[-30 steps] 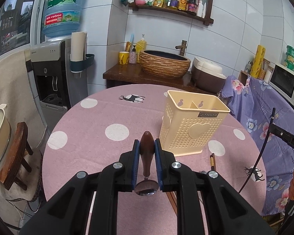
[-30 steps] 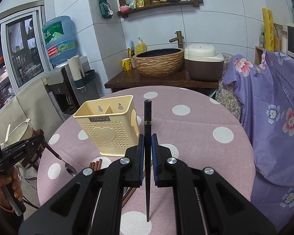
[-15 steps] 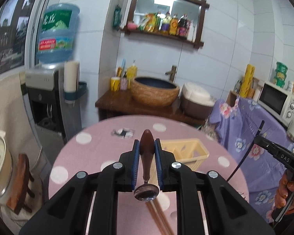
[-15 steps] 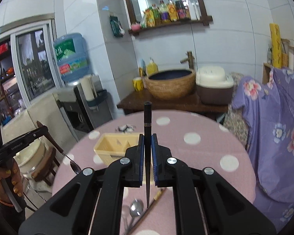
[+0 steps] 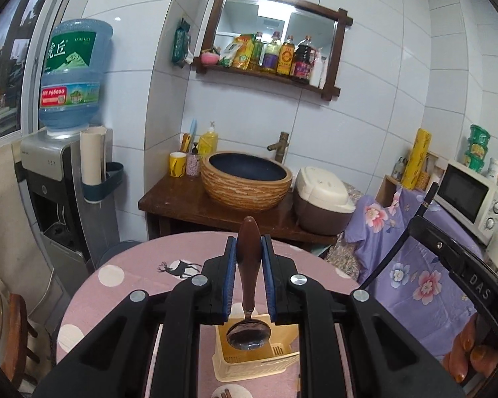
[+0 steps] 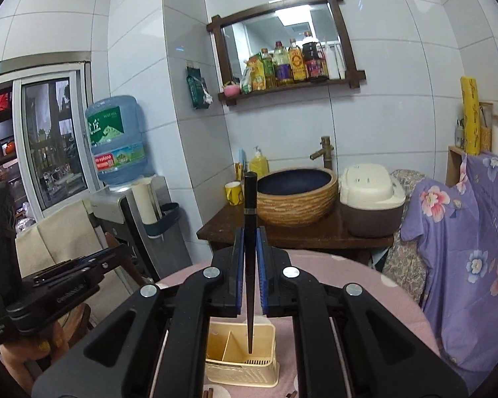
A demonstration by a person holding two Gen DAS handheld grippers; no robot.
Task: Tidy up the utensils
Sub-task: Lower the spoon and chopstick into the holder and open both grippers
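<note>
1. Nearest the left wrist camera, the left gripper [image 5: 249, 248] has its jaws pinching the brown wooden handle of a spoon [image 5: 248, 298]. The spoon's long axis runs along the fingers, handle end pointing away, metal bowl hanging toward the camera and downward.
2. Nearest the right wrist camera, the right gripper [image 6: 250, 242] has its jaws pressed on a black chopstick [image 6: 250, 248]. Its long axis is close to upright, thick end up, thin tip pointing down.
3. Just below both utensils stands the cream utensil holder [image 6: 242, 361] on the pink dotted tablecloth [image 6: 381, 298]. The chopstick tip appears over the holder's right compartment, and the spoon bowl appears over the holder's open top [image 5: 259, 355].
4. Judged step: both utensils are carried above the holder, ready for placing. The next move calls for lowering each tip-first into a compartment, keeping the axis upright, then spreading the jaws.
5. Farther back sit the woven basin [image 6: 295, 195] and the water dispenser [image 5: 69, 179].
</note>
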